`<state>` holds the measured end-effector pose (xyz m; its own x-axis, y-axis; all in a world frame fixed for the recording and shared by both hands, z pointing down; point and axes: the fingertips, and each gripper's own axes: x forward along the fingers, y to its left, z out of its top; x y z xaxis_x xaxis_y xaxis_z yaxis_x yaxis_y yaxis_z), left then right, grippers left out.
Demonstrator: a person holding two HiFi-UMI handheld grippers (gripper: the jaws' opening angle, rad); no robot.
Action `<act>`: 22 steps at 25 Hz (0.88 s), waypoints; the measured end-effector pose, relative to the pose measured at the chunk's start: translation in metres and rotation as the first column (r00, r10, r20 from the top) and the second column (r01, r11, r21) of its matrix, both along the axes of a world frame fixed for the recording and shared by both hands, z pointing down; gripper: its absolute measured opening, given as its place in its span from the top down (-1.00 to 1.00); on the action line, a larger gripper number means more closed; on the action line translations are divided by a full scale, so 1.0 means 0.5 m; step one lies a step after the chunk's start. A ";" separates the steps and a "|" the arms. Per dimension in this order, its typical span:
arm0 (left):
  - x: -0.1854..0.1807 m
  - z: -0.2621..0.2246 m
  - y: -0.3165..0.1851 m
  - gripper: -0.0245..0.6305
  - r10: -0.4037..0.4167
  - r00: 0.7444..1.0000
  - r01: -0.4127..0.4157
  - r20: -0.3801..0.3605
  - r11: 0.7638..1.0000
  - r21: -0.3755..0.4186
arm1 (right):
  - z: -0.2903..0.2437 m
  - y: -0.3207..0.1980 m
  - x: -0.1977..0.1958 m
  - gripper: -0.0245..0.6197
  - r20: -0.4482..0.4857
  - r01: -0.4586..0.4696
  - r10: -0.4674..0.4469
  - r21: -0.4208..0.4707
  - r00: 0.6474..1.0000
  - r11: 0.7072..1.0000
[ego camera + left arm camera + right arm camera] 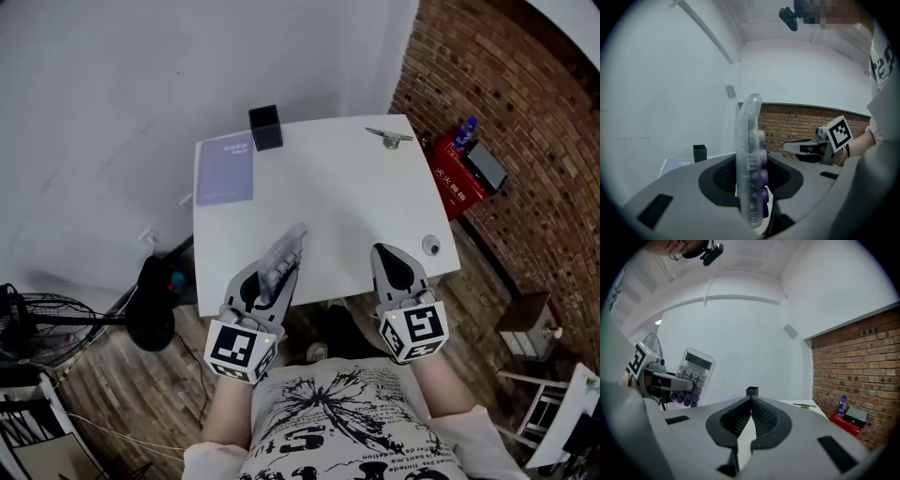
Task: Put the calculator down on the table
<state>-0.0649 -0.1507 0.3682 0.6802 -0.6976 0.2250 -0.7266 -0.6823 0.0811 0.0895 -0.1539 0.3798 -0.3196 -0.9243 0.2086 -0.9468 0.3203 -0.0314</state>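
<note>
A clear calculator (287, 253) with purple keys stands on edge between the jaws of my left gripper (272, 274), which is shut on it, above the near edge of the white table (347, 206). In the left gripper view the calculator (751, 164) rises upright between the pads, keys facing right. My right gripper (386, 253) hovers over the near right edge, shut with nothing in it; its tips (751, 400) meet. The right gripper view shows the calculator (691, 377) held at the left.
A purple book (226, 169) lies at the table's far left, a black pen holder (265, 127) behind it. A metal tool (389, 137) sits far right, a small round object (431, 246) near the right edge. A red box (452, 180) and brick wall stand to the right.
</note>
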 end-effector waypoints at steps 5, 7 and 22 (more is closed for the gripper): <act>0.042 0.025 -0.129 0.48 -0.038 0.999 0.038 0.019 0.999 -0.037 | 0.005 -0.146 0.034 0.88 0.006 0.057 -0.057 -0.014 0.998 0.998; 0.056 0.043 -0.182 0.48 -0.044 0.998 0.046 0.042 0.998 -0.048 | 0.013 -0.203 0.046 0.88 0.006 0.071 -0.071 -0.025 0.997 0.997; 0.161 0.312 -0.364 0.48 -0.057 0.995 0.081 0.077 0.930 -0.359 | 0.195 -0.427 0.097 0.88 0.012 0.175 -0.176 -0.186 0.984 0.967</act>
